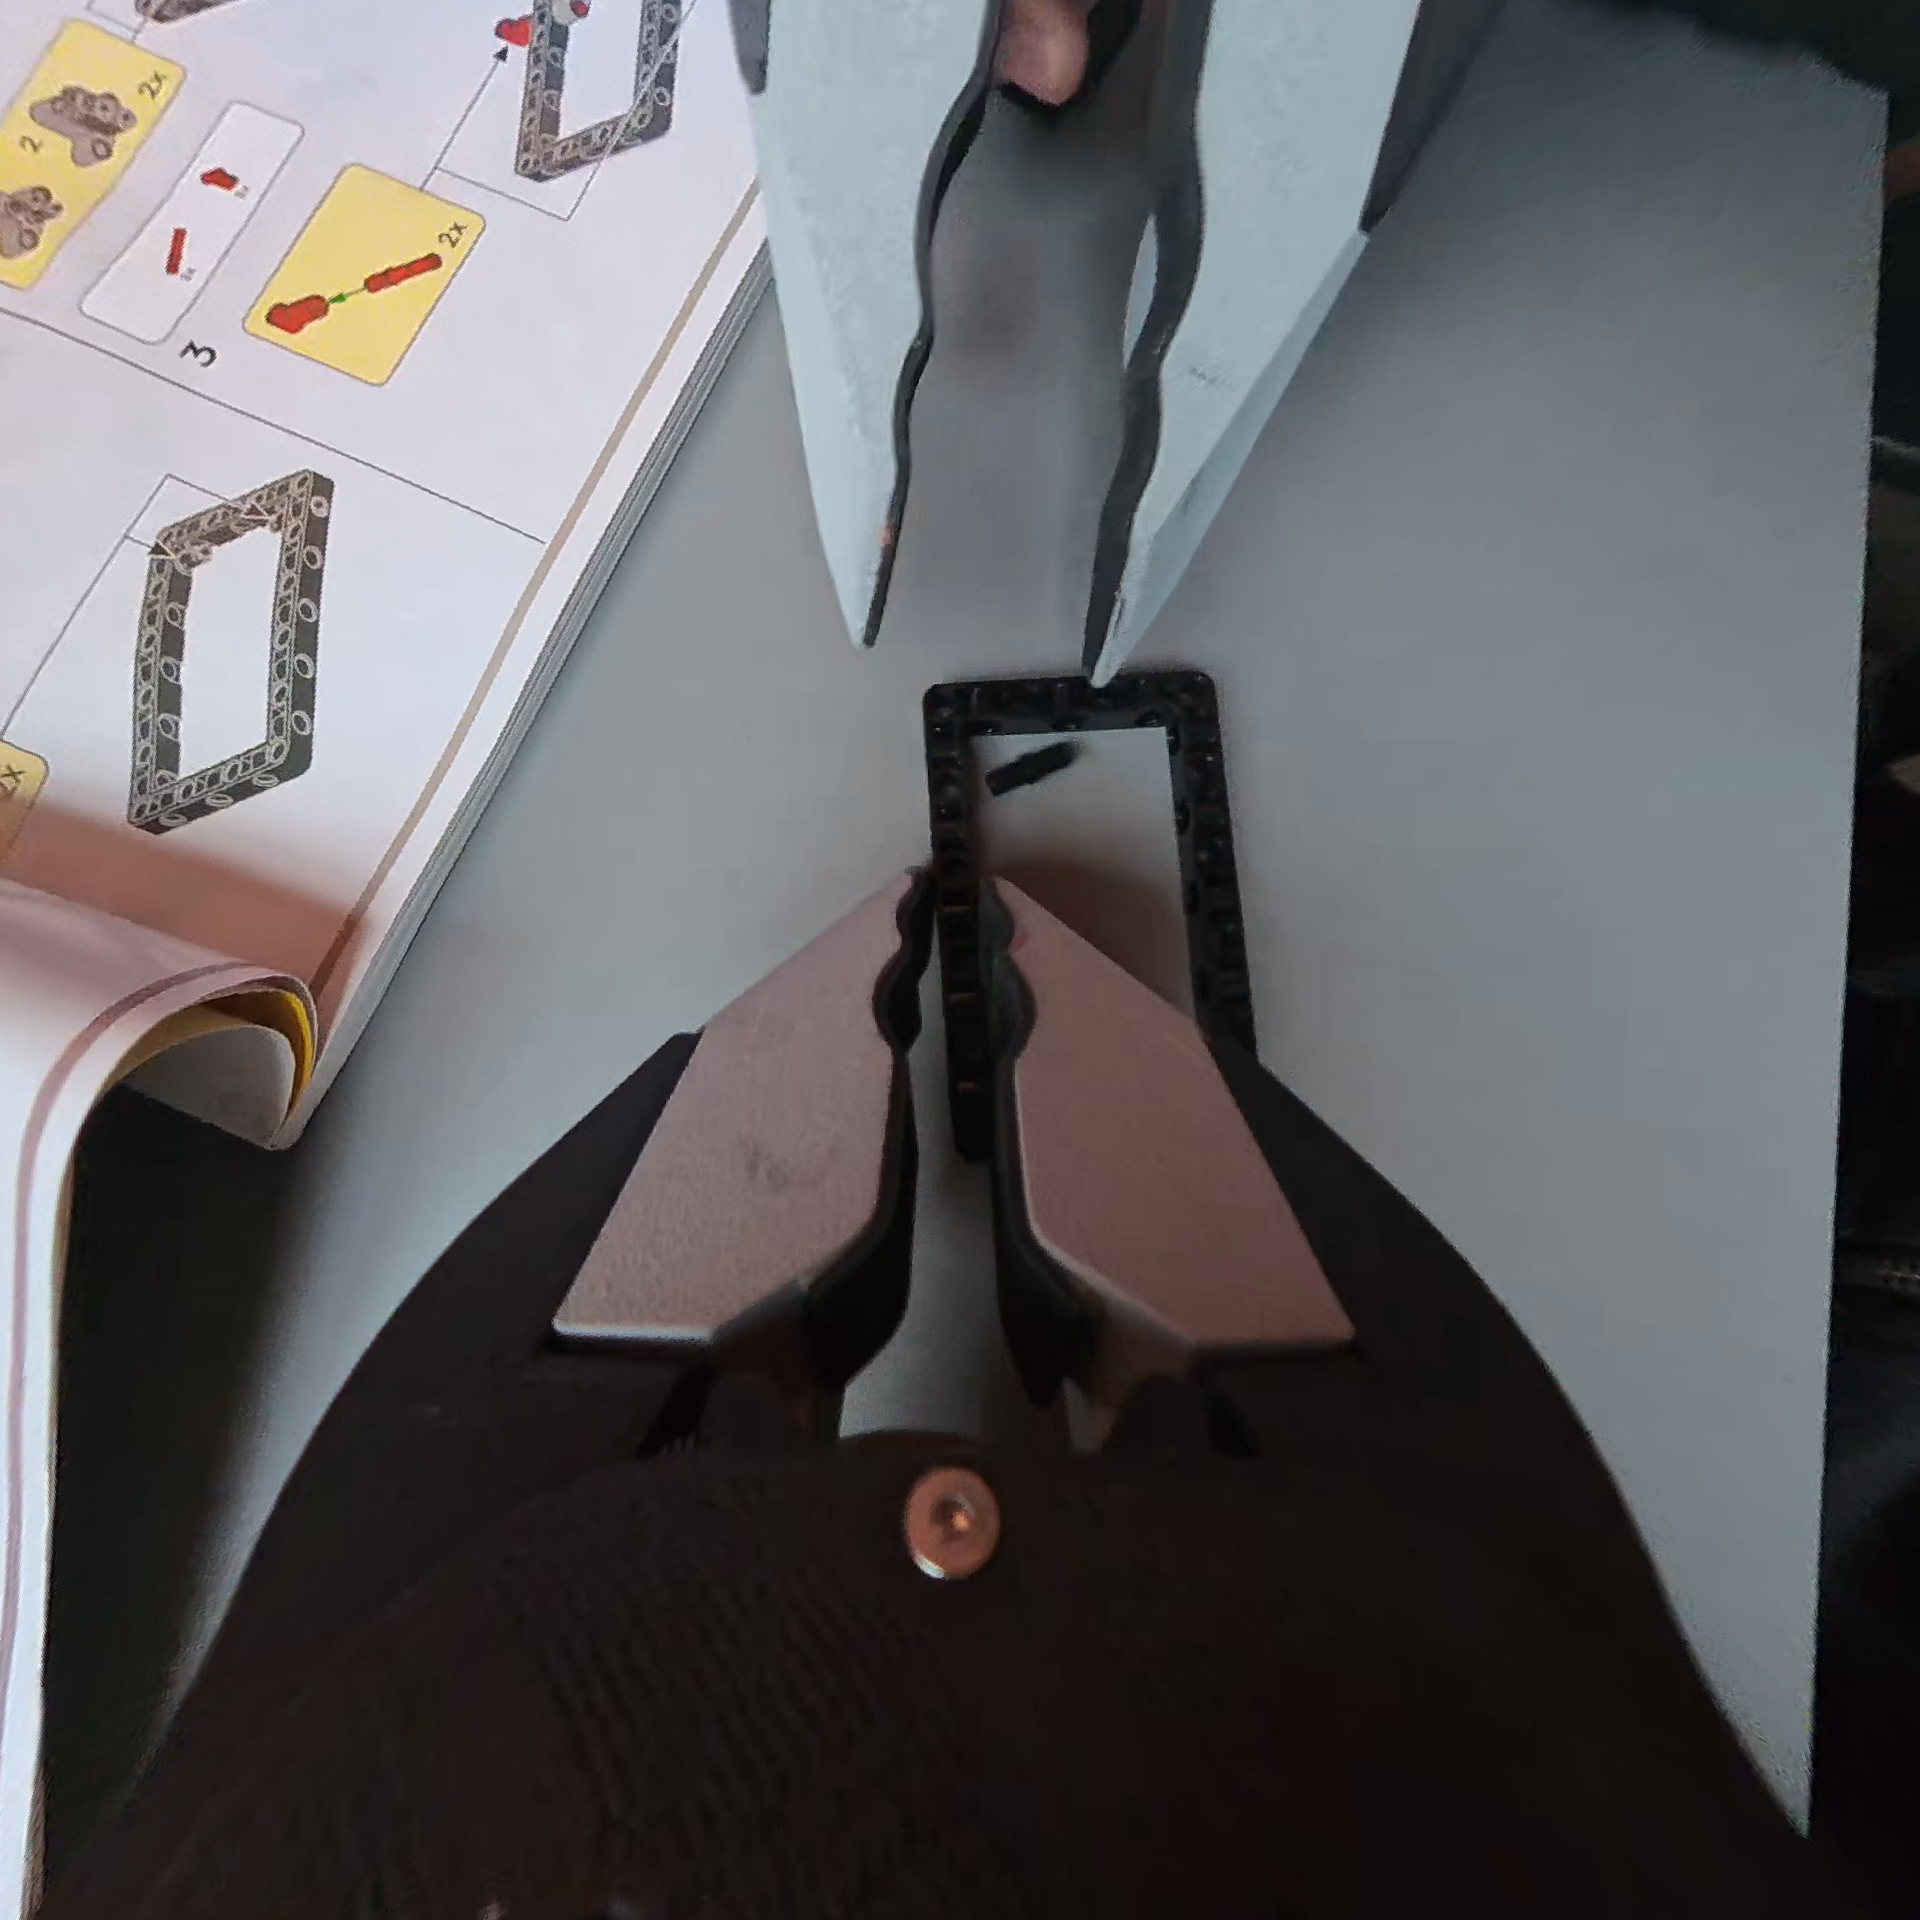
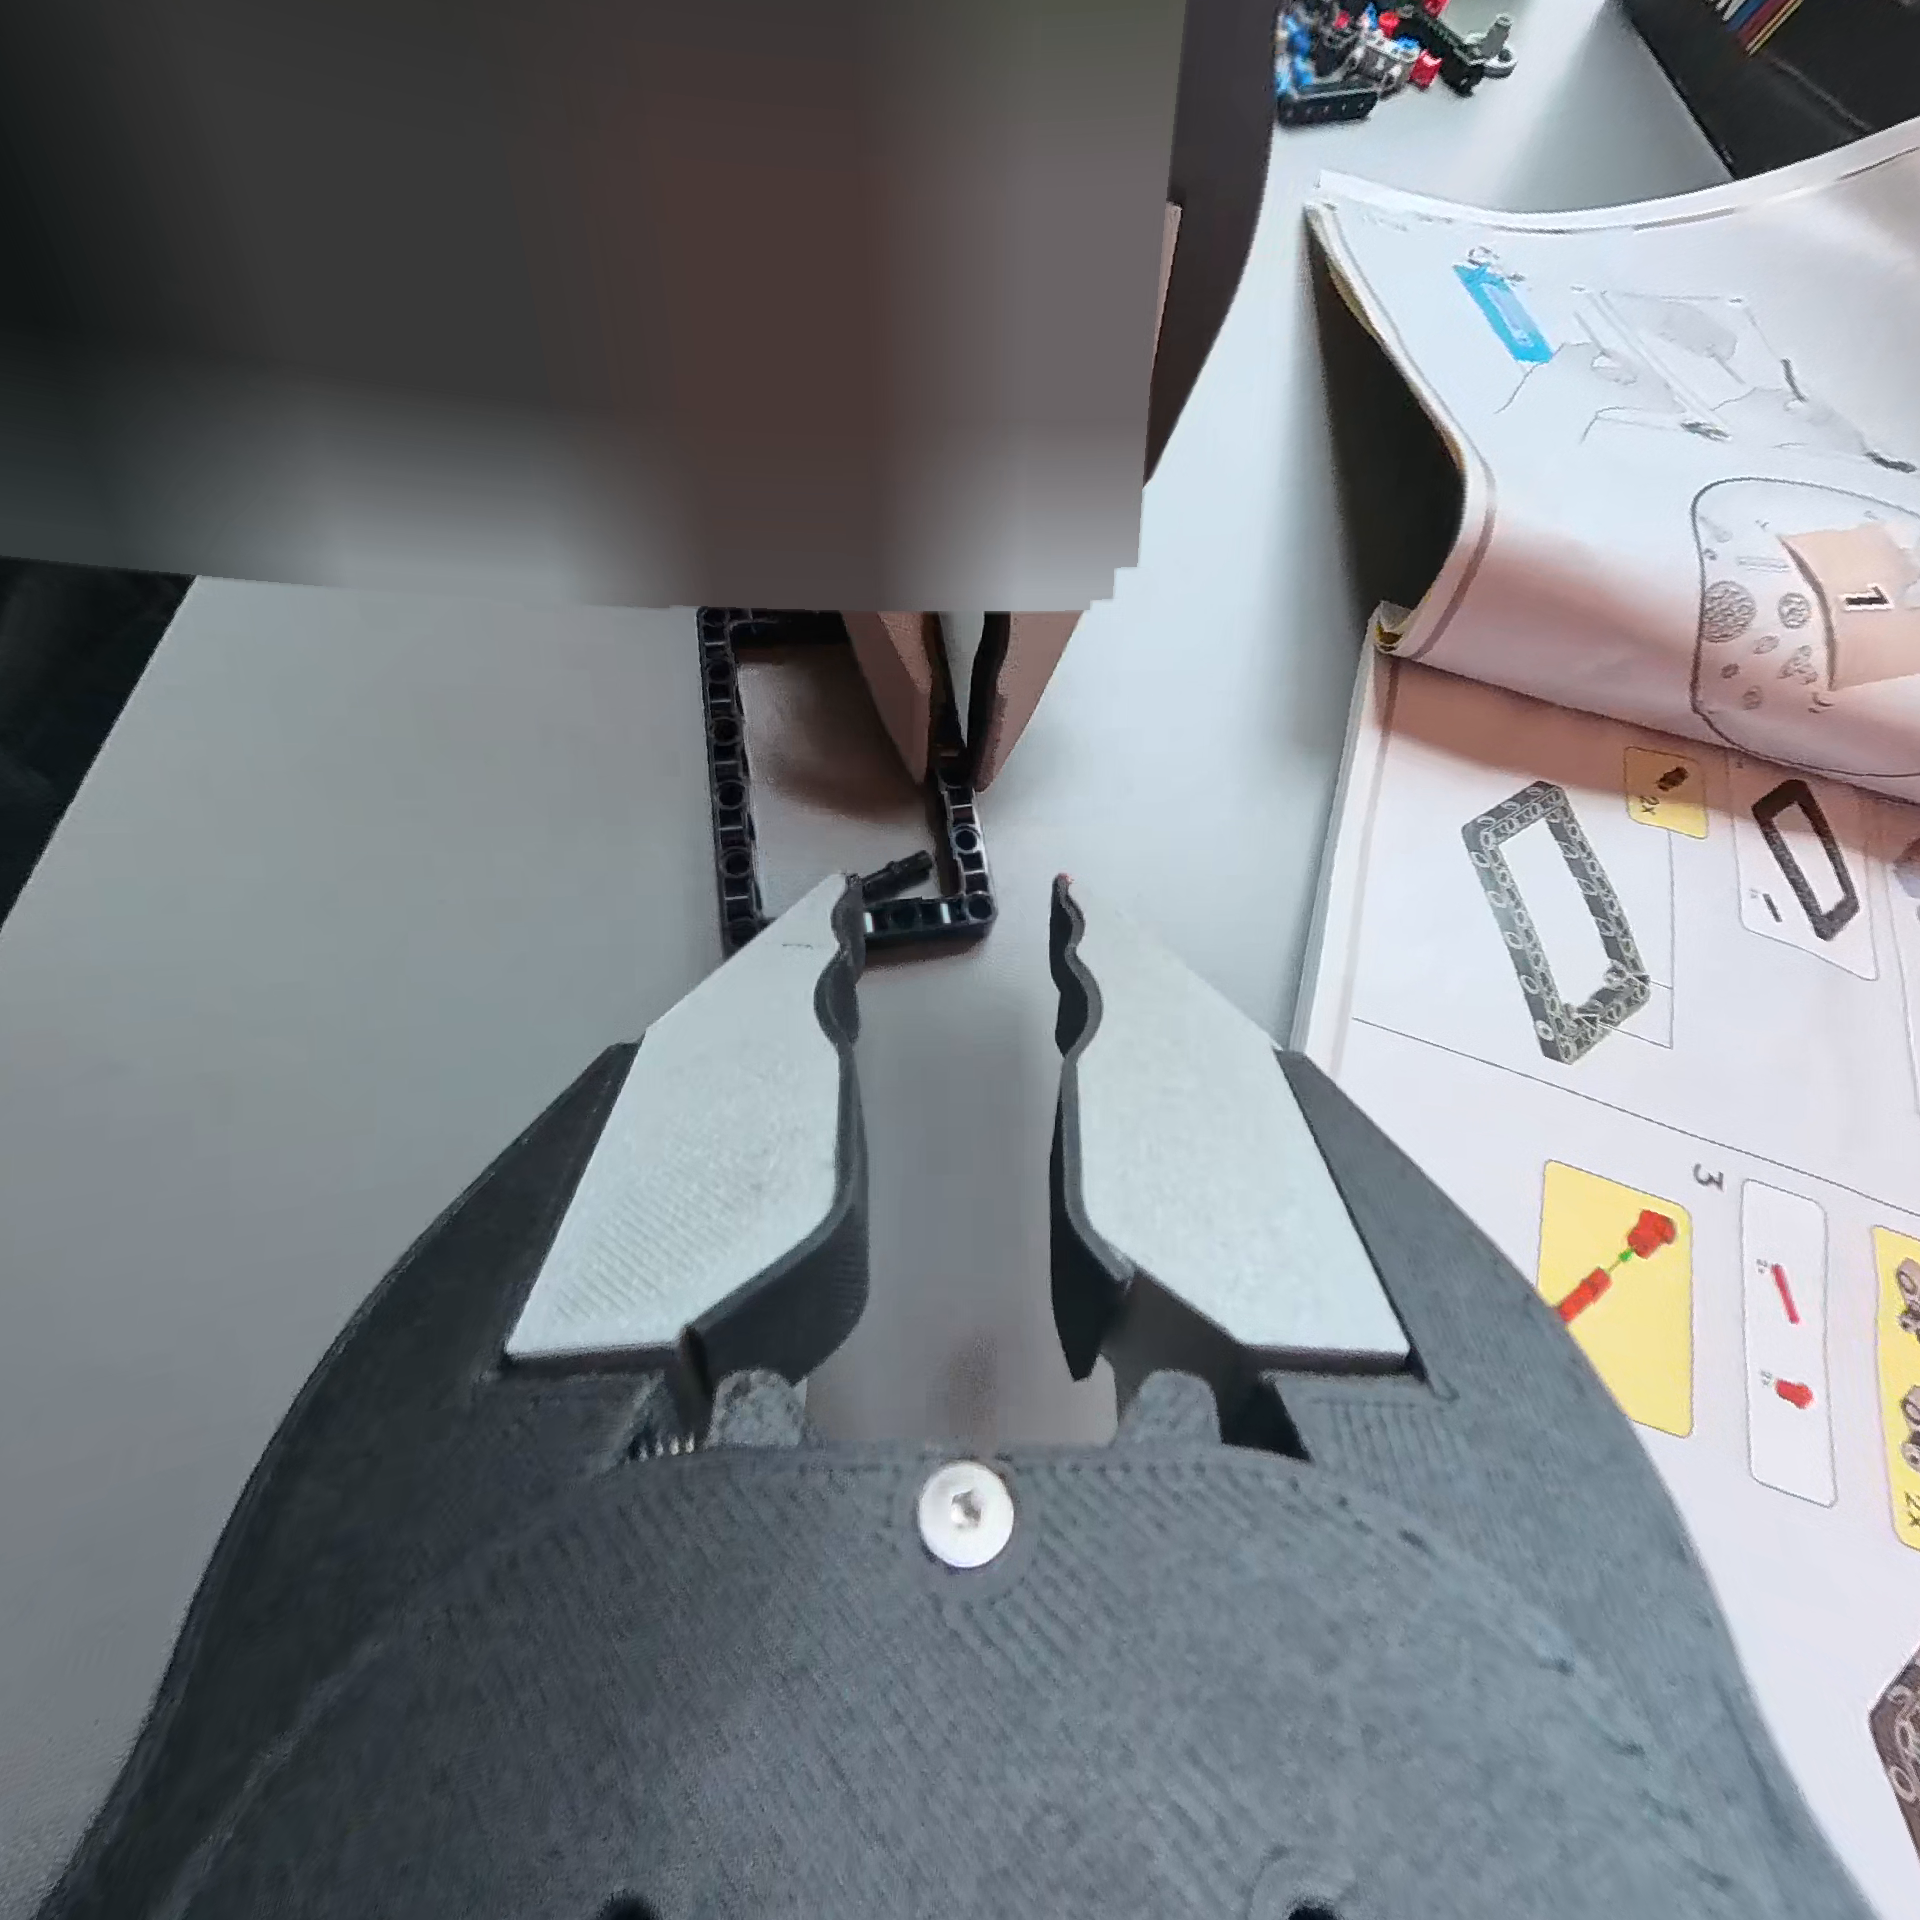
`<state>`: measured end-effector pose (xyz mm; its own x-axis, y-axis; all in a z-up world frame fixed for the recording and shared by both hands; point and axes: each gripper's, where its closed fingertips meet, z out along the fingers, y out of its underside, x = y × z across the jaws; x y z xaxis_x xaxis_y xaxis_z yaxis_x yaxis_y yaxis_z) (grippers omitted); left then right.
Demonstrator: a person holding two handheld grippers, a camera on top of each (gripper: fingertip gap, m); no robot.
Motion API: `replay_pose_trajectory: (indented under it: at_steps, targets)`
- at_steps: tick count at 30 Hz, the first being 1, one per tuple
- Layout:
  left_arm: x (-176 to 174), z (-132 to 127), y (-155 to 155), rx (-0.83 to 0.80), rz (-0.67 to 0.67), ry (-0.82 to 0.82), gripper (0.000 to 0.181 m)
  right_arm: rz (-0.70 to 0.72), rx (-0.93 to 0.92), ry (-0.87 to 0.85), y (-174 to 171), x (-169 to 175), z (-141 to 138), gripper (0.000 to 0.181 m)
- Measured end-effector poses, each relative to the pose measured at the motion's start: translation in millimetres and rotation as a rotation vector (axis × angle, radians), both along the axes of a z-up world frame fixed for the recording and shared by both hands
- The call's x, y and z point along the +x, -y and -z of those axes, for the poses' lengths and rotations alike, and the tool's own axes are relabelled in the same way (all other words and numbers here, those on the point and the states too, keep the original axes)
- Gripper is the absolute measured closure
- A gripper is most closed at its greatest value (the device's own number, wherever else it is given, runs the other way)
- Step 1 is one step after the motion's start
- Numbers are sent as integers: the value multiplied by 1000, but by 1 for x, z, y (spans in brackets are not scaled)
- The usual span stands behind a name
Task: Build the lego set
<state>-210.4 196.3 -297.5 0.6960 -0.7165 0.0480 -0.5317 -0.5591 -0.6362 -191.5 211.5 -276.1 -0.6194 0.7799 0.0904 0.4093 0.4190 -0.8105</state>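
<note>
1. Your work surface is a pale grey desk (image 1: 1507, 935), smooth and matte, with a dark edge and dim room beyond it on one side.
2. An open instruction booklet (image 1: 343, 436) lies on the desk beside the work area, its near page curling up; it shows part diagrams in yellow and white boxes.
3. The black rectangular frame (image 1: 1195, 790) lies flat on the desk between your 2 claws, and a small black pin (image 1: 1029, 767) lies loose inside its opening, near 1 short end.
4. Only the right wrist view shows a heap of mixed coloured parts (image 2: 1392, 52) far off on the desk, and more of the booklet's folded-over pages (image 2: 1683, 436). A large blurred patch covers its upper left.
5. Only the left wrist view shows a fingertip (image 1: 1044, 52) of your hand behind the opposite claw.
6. Your left claw (image 1: 951, 883) is closed on 1 long side of the frame, reaching along that bar, low over the desk.
7. Your right claw (image 2: 956, 904) stands spread apart and holds nothing. It faces the left claw from the frame's far short end, with 1 fingertip (image 1: 1101, 665) touching or just over that end bar; which of the 2 cannot be told.
</note>
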Motion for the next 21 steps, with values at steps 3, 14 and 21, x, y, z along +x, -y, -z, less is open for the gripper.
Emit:
replay_pose_trajectory:
  at_steps: [3,14,21]
  targets:
    - [1,0,1,5,3,0,175,-5,36,12,1,-2,5,147]
    - [2,0,0,3,11,31,175,1,89,23,4,-7,11,148]
    - [4,0,-1,9,10,35,175,-5,128,39,5,-7,17,148]
